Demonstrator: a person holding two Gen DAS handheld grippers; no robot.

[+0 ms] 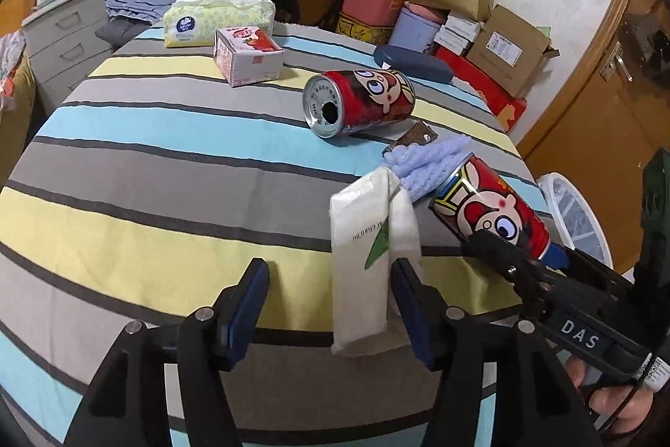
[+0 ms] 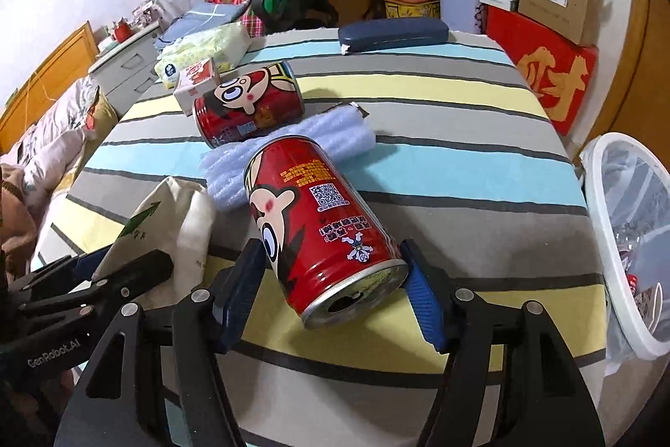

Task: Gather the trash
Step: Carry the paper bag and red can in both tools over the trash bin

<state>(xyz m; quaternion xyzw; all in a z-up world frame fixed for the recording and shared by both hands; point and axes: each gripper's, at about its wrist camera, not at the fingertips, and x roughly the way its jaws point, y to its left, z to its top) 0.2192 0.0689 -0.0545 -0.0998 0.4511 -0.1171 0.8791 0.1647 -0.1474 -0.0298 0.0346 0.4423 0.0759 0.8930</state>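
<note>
A red cartoon can (image 2: 326, 229) lies on the striped tablecloth (image 2: 460, 170), its open end towards me. My right gripper (image 2: 335, 279) is shut on it, a pad pressing each side; the left wrist view shows this can (image 1: 490, 208) with the right gripper (image 1: 523, 254) on its near end. A white paper packet (image 1: 364, 271) lies between the open jaws of my left gripper (image 1: 331, 304), against the right pad and well clear of the left one. A second red can (image 1: 360, 101) lies on its side farther back. Light-blue foam wrap (image 1: 423, 166) lies between the two cans.
A white bin with a plastic liner (image 2: 607, 220) stands off the table's right edge. At the back of the table are a tissue pack (image 1: 217, 17), a small pink box (image 1: 247, 57) and a dark blue case (image 1: 412, 63). Boxes and bags are stacked behind.
</note>
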